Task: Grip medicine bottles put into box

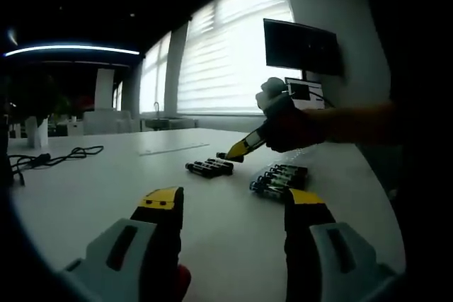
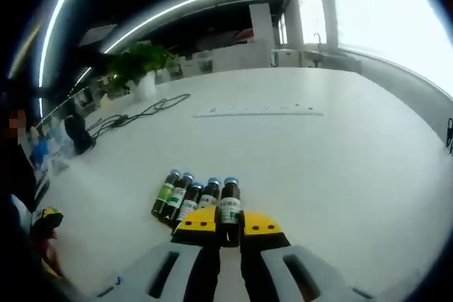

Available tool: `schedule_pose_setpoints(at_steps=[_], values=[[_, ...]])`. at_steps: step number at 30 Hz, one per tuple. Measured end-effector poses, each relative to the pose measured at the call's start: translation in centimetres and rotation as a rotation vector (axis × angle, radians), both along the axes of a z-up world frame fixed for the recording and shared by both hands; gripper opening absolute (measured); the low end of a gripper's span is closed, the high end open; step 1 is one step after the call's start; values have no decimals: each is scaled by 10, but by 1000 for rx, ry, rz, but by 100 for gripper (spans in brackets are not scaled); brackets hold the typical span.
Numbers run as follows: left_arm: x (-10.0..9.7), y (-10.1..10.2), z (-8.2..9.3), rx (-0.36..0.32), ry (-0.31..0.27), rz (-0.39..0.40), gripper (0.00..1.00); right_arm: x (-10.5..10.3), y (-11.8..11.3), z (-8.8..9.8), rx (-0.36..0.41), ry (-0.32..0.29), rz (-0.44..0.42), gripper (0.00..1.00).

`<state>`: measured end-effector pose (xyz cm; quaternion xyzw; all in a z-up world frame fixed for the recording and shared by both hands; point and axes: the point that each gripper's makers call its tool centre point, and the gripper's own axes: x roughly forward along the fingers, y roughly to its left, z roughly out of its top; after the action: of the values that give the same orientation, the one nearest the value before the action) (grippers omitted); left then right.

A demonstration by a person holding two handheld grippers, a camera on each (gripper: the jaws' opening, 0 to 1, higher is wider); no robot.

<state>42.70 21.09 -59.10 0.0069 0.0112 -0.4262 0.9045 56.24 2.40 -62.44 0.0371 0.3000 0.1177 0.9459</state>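
While the left gripper [image 1: 230, 206] hangs unclenched above the white table [image 2: 340, 160], the right gripper [image 2: 228, 225] straddles the rightmost small dark glass medicine bottle [image 2: 229, 210], probably light, slick and breakable, best pinched mid-body.

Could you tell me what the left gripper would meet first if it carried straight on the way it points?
Probably bare white table; the left gripper is open, aimed between two bottle groups, though depth is unclear.

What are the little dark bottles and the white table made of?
The small dark bottles with blue caps look like brown glass, maybe plastic: shiny, with paper-looking labels. The white table looks like smooth laminate with a soft sheen reflecting window light; what lies underneath is unclear.
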Motion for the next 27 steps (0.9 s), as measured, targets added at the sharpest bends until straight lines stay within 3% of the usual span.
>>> schedule_pose_setpoints(at_steps=[7,19,27], values=[[-1,0,0,2,0,-1,50,-14,-8,21,45,-34,-19,6],[0,0,2,-2,-5,5,49,-48,-36,47,40,-78,-45,6],[-1,-3,3,-4,-7,-5,49,-74,-78,62,4,-116,-130,6]])
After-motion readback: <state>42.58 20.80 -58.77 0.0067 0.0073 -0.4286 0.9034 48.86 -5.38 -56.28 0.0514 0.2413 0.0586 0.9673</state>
